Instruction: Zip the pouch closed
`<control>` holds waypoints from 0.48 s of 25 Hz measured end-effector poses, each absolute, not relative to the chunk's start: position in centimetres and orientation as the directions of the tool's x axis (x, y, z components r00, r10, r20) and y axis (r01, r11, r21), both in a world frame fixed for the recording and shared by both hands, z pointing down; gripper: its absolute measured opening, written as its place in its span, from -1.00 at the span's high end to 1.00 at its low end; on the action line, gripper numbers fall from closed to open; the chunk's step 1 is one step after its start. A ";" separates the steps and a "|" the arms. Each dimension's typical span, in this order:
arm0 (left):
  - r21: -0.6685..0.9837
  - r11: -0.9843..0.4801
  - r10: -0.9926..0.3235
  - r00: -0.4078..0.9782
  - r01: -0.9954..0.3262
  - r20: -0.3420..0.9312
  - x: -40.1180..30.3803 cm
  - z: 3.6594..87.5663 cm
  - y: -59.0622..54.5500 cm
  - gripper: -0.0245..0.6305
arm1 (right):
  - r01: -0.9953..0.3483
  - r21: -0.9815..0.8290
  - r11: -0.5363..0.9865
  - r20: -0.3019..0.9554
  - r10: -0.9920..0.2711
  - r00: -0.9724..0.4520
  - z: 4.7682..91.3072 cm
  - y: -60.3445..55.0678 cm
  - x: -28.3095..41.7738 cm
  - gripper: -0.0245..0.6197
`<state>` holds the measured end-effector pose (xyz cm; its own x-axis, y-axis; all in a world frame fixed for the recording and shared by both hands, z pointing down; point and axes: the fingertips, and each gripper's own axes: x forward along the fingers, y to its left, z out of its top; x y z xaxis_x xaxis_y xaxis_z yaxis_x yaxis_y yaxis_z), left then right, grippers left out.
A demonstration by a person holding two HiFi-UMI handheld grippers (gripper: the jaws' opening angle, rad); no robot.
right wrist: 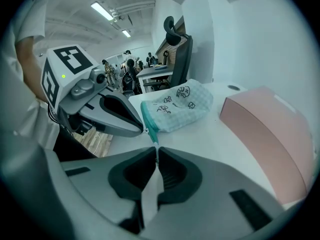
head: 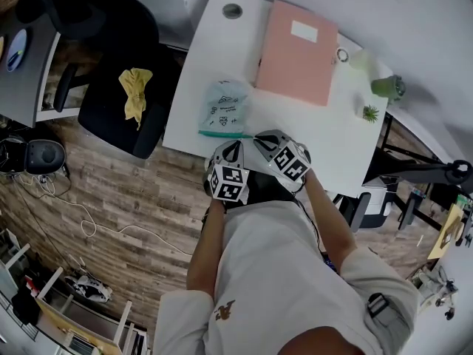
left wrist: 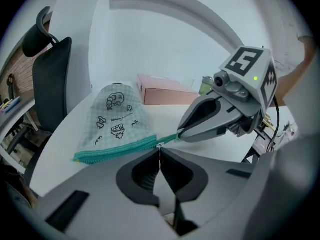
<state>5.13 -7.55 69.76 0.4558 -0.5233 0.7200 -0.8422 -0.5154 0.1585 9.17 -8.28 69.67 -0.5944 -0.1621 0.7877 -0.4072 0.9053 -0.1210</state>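
Position of parts: the pouch [head: 224, 106] lies flat on the white table [head: 310, 132] near the edge closest to the person. Its body points away from the person toward the pink box [head: 299, 50]. The teal zipper [left wrist: 117, 150] forms the near edge of the pouch. Its long axis runs left to right across the person, roughly parallel to the table edge.

Left gripper [left wrist: 160, 151]: jaws pressed together. A small white zipper pull [left wrist: 160, 145] sits at their tips, so it is judged to be clamped there.

Right gripper [right wrist: 156, 151]: jaws also clenched. The teal zipper end [right wrist: 153, 134] runs straight into them and is pinched.

Governing relation: both grippers crowd the same end of the zipper — the person's right end — with their tips just beside each other. Nearly the whole teal band stretches away to the left of the left gripper, and the pouch body lies beyond it. In the left gripper view the band looks joined along its visible length, but whether the teeth are fully meshed cannot be told.

Judgement: any remaining travel of the pull must follow the zipper's long axis, with the right gripper anchoring the end against the pull. If the anchor slackens, the fabric is likely to bunch rather than let the pull slide.
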 end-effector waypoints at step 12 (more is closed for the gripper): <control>0.152 -0.517 -0.524 0.452 -0.842 0.721 4.6 69.7 -7.8 0.93 | -0.443 -0.118 0.889 0.782 -0.192 -0.592 69.5 -8.6 8.6 0.87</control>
<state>4.57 -7.77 69.72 0.4524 -0.5242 0.7215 -0.8422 -0.5171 0.1525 8.64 -8.55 69.53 -0.5924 -0.1920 0.7824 -0.4434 0.8886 -0.1176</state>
